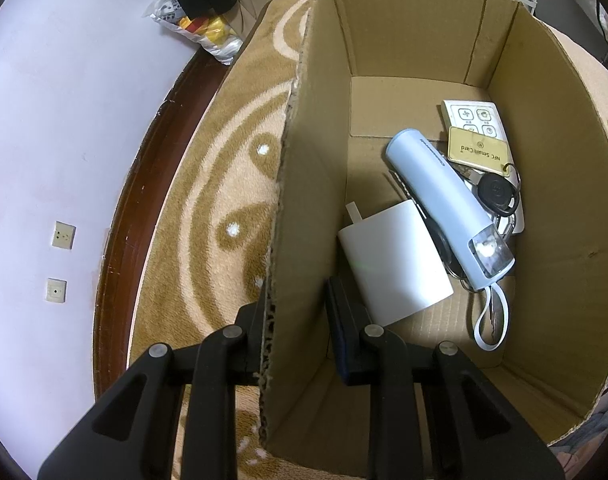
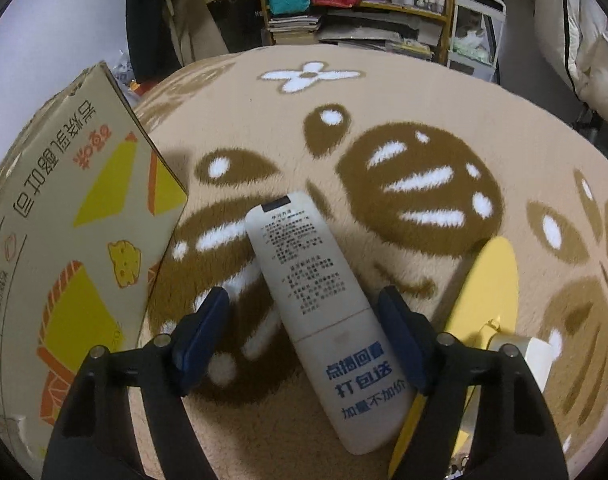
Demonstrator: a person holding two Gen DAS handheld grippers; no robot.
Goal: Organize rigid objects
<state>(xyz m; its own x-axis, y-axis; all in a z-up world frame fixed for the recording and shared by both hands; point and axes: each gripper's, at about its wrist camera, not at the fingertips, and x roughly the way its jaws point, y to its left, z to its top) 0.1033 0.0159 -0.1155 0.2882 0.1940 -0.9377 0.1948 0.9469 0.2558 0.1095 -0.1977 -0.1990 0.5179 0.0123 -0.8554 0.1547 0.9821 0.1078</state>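
In the left wrist view my left gripper (image 1: 294, 300) straddles the left wall of an open cardboard box (image 1: 304, 184), one finger outside, one inside; whether it pinches the wall is unclear. Inside lie a white charger block (image 1: 396, 260), a light blue flashlight (image 1: 448, 204), a black key fob (image 1: 498, 194), a gold NFC card (image 1: 478, 150) and a small white remote (image 1: 474, 114). In the right wrist view my right gripper (image 2: 304, 320) is open around a white remote control (image 2: 324, 304) lying back up on the carpet, the pads apart from its sides.
The box's printed outside (image 2: 76, 232) stands left of the right gripper. A yellow flat object (image 2: 488, 292) and a white item (image 2: 538, 354) lie right of the remote. Patterned beige carpet (image 2: 384, 120) covers the surface. Shelves (image 2: 344, 8) stand behind. A wall with sockets (image 1: 62, 236) is at left.
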